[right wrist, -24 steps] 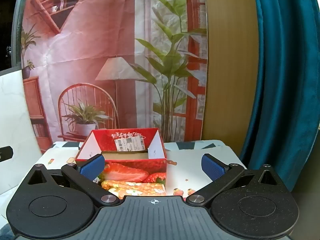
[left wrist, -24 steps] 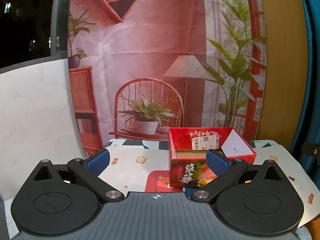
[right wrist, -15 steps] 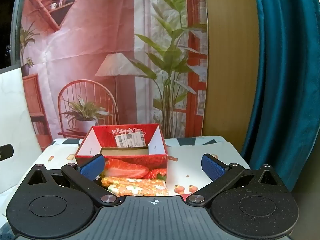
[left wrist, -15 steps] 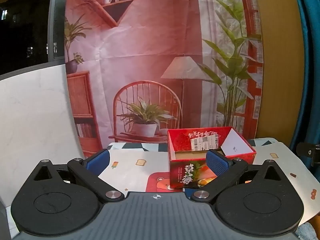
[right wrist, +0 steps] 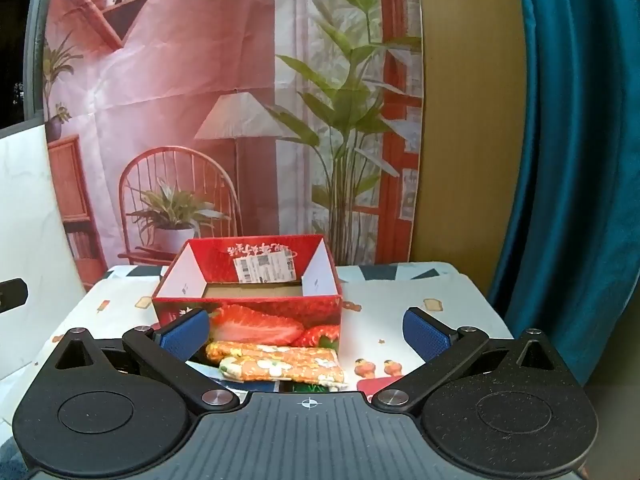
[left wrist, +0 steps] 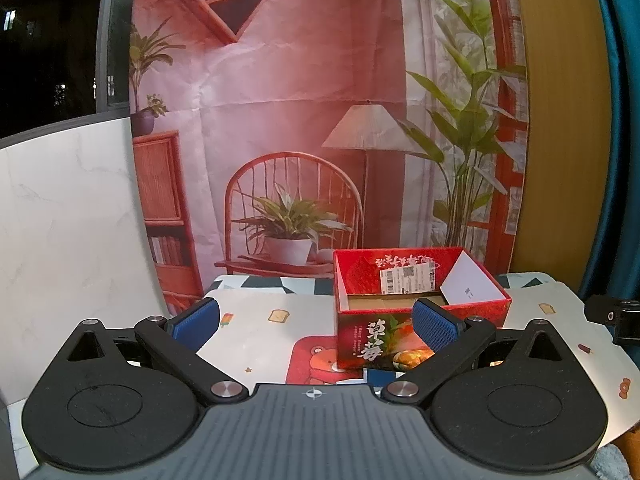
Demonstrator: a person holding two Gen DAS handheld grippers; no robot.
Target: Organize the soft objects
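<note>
An open red strawberry-print box [left wrist: 416,292] [right wrist: 248,296] stands on the patterned table cover; its inside looks bare cardboard. In front of it lie soft orange floral-print cloth pieces [right wrist: 280,364], side by side, low between the right gripper's fingers. My right gripper [right wrist: 307,330] is open, above and just short of the cloth, touching nothing. My left gripper [left wrist: 316,320] is open too, left of the box, its right pad overlapping the box front in view. Only a sliver of the orange cloth [left wrist: 412,358] shows in the left wrist view.
A printed backdrop [left wrist: 320,120] of a room hangs behind the table. A white marble-look panel [left wrist: 68,216] stands at the left, a teal curtain [right wrist: 576,160] at the right. The table cover [right wrist: 400,292] ends near the curtain. The other gripper's black body [left wrist: 616,316] shows at the right edge.
Both cameras tipped slightly downward and nearer, so the box and cloth sit a little higher in each view. Both grippers stayed open.
</note>
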